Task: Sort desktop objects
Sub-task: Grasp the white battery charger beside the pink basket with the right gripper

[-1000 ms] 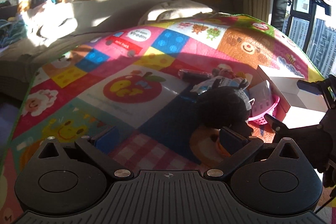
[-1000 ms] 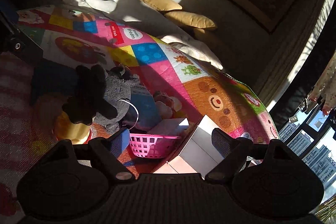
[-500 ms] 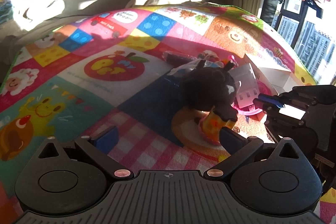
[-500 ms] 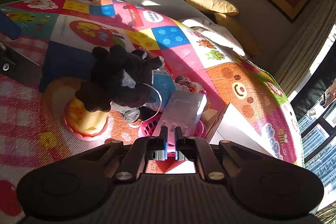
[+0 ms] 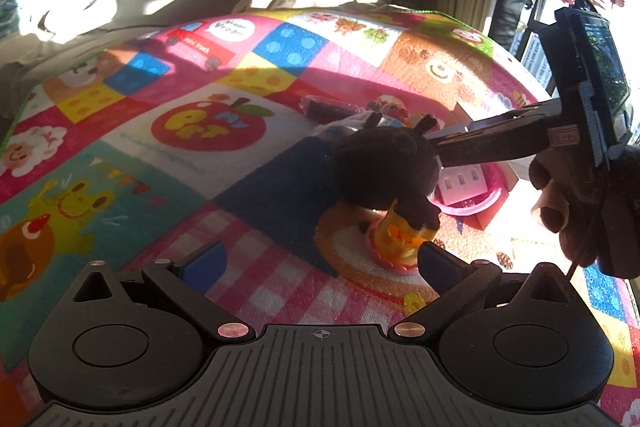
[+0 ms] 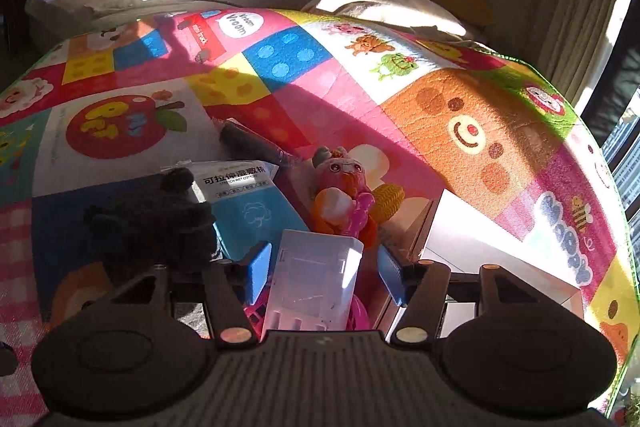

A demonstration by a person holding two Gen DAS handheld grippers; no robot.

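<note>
Left wrist: our left tool (image 5: 320, 259) hangs released over the mat (image 5: 248, 163), near the yellow cup (image 5: 400, 243) under the black plush (image 5: 384, 171). Our right tool (image 5: 444, 147) reaches over the pink basket (image 5: 484, 201).

Right wrist: our right tool (image 6: 322, 273) is released, its 2 pads either side of the white case (image 6: 316, 287) in the basket (image 6: 360, 315), beside the white box (image 6: 500, 267).

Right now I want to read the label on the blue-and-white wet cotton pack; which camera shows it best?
The right wrist view: the blue-and-white wet cotton pack lies face-up with its printed label legible, beside the black plush toy. In the left wrist view the plush hides nearly all of it; only a pale sliver shows.
</note>
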